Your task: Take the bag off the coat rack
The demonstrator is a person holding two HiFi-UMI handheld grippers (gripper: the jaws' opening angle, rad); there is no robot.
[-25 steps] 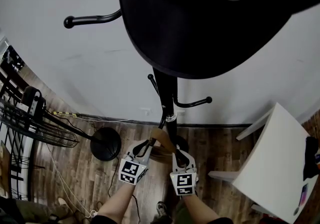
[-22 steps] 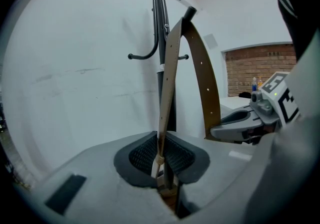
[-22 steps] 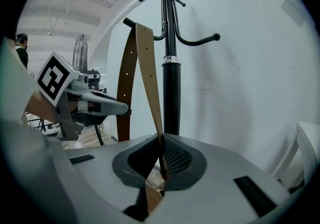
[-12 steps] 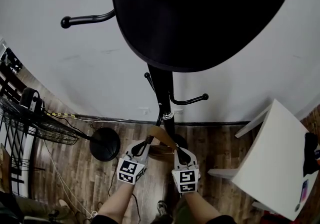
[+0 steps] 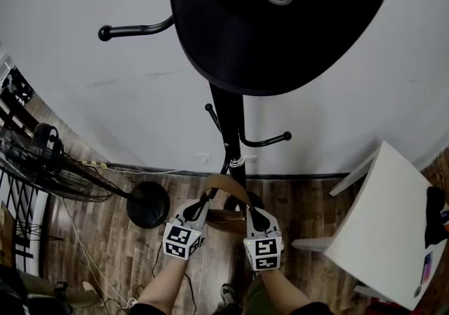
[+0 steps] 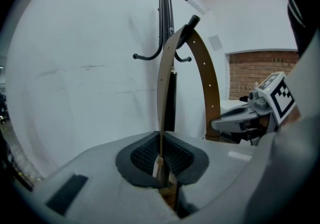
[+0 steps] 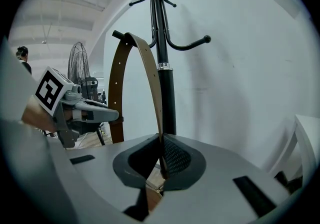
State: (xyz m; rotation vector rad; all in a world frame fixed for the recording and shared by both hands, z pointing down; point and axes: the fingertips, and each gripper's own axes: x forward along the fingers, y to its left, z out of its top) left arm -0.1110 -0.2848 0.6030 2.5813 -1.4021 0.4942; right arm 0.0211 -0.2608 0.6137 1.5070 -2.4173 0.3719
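The bag's brown strap (image 5: 224,180) arches over a low hook (image 6: 193,19) of the black coat rack (image 5: 228,121). My left gripper (image 5: 203,202) is shut on the strap's left leg (image 6: 161,93), which runs straight up from the pads. My right gripper (image 5: 250,213) is shut on the other leg (image 7: 154,88). In the right gripper view the strap loops over the hook's tip (image 7: 116,34). The brown bag body (image 5: 226,219) hangs low between the two grippers, mostly hidden by them.
A black cap brim (image 5: 273,19) fills the top of the head view. A standing fan (image 5: 42,170) and its round base (image 5: 149,203) are at the left on the wood floor. A white chair (image 5: 382,229) is at the right. A white wall lies behind the rack.
The strap now stands as a clearer arch between the two grippers. Both grippers have stayed at its two sides, just below the hook.
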